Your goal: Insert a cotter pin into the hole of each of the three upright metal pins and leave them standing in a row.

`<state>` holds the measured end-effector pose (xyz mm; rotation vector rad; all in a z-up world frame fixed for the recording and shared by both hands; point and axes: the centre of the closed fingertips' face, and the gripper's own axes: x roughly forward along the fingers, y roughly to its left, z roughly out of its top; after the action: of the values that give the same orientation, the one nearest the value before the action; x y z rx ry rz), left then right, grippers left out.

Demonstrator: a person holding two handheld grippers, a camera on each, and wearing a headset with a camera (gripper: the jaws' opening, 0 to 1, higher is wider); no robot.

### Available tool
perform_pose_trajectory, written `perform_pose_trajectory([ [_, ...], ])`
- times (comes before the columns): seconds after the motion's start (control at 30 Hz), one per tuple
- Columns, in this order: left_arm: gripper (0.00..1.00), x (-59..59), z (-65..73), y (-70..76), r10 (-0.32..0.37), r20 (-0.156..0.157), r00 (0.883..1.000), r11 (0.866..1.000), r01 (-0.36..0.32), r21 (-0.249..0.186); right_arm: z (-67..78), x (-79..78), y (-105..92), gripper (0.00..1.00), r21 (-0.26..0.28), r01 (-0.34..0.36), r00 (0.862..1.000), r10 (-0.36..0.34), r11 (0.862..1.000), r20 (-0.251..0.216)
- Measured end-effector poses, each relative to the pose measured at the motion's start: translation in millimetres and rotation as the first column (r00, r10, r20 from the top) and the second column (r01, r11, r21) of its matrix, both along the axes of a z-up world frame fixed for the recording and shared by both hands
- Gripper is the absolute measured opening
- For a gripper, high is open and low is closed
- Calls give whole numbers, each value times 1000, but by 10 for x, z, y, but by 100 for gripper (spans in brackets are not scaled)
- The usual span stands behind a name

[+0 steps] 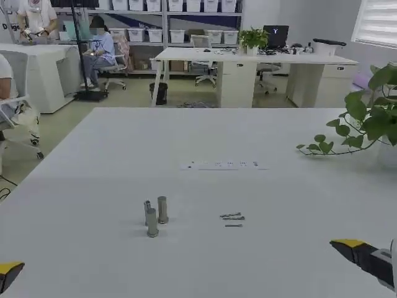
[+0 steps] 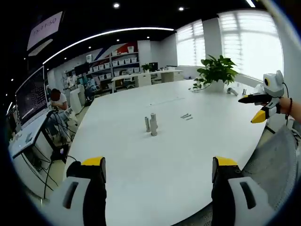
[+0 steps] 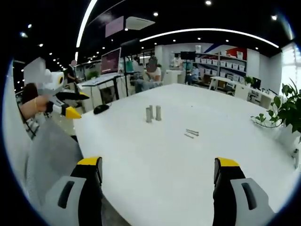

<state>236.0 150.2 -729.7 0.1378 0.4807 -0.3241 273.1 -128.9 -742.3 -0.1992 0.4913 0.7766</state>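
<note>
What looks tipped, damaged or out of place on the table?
Nothing looks tipped or spilled. The three metal pins stand upright, bunched in a cluster rather than a row; the cotter pins lie loose beside them on the table. The left gripper and right gripper are open.

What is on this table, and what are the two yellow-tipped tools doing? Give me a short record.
Table: white workbench
Metal pins: three, upright, bunched together
Cotter pins: small, lying loose, apart from the upright ones
Left gripper: open, empty, near table edge
Right gripper: open, empty, near table edge
Plant: far right of table
</note>
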Motion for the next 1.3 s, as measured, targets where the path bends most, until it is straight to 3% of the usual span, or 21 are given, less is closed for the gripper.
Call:
perform_pose_trajectory([
  [0.3, 91, -7, -19, 20, 6, -9, 1000, 1000, -6, 3, -28, 1, 21, 100, 10, -4, 1000, 4, 1000, -3],
  [1.3, 90, 23, 40, -16, -3, 7, 1000, 1000, 3, 0, -6, 25, 18, 99, 42, 10, 1000, -10, 999, 11],
])
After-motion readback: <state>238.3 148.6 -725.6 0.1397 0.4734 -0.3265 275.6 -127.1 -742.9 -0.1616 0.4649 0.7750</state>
